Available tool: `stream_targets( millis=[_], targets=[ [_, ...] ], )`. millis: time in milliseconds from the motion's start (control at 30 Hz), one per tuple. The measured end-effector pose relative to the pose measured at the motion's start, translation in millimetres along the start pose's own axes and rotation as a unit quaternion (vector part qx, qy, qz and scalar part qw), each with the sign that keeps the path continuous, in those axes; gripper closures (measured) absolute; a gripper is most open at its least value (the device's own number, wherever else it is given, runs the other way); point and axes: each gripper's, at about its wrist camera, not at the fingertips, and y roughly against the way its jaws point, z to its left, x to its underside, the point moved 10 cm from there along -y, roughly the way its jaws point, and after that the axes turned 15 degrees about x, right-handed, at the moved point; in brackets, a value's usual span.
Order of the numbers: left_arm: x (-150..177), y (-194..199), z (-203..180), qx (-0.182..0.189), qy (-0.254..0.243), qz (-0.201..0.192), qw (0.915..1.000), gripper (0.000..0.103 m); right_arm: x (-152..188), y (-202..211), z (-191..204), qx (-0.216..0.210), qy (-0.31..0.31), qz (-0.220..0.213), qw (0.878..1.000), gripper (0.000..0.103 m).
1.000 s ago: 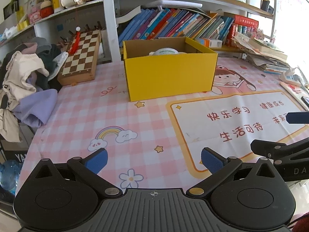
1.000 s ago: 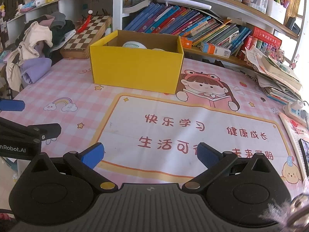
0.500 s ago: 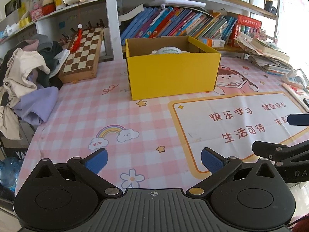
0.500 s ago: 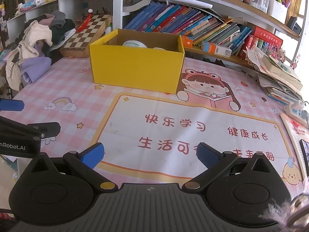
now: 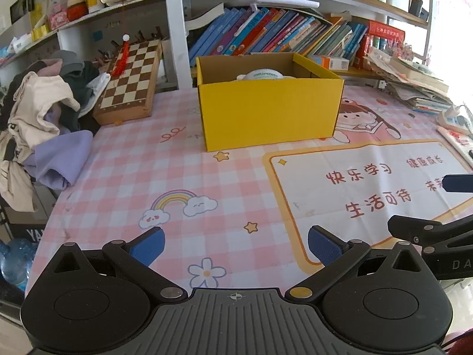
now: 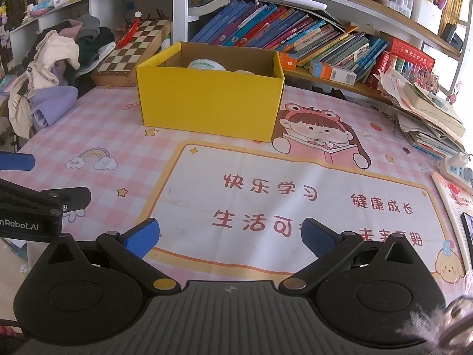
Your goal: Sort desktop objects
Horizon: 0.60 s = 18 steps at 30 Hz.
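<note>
Yellow box sits at the back of the pink mat, long axis left-right, open top up. White items inside mostly hidden by its wall. Left gripper and right gripper both spread wide, empty, well short of it

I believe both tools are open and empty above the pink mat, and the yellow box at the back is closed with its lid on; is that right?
Not quite: the yellow box is open at the top, with white items visible inside, as the right wrist view shows. The rest holds: the left tool and right tool are open and empty above the pink mat.
</note>
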Motion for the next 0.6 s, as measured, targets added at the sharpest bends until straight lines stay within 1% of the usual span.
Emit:
stream_targets(
  millis=[300,433,600],
  targets=[
    [2.9,-3.2,-2.8,0.007,0.0,0.007,1.0,0.0,2.0,-3.0,-1.2,-0.001,0.0,0.004,1.0,0.0],
    [-0.3,-0.8,-4.5,0.014,0.003,-0.006,0.9999,0.0,1.2,-3.7,-4.8,-0.002,-0.007,0.002,1.0,0.0],
    [-3.5,-4.1,-6.4,0.018,0.007,-0.009,0.9998,0.0,-0.1,-6.3,-9.3,-0.001,-0.008,0.002,1.0,0.0]
  ],
)
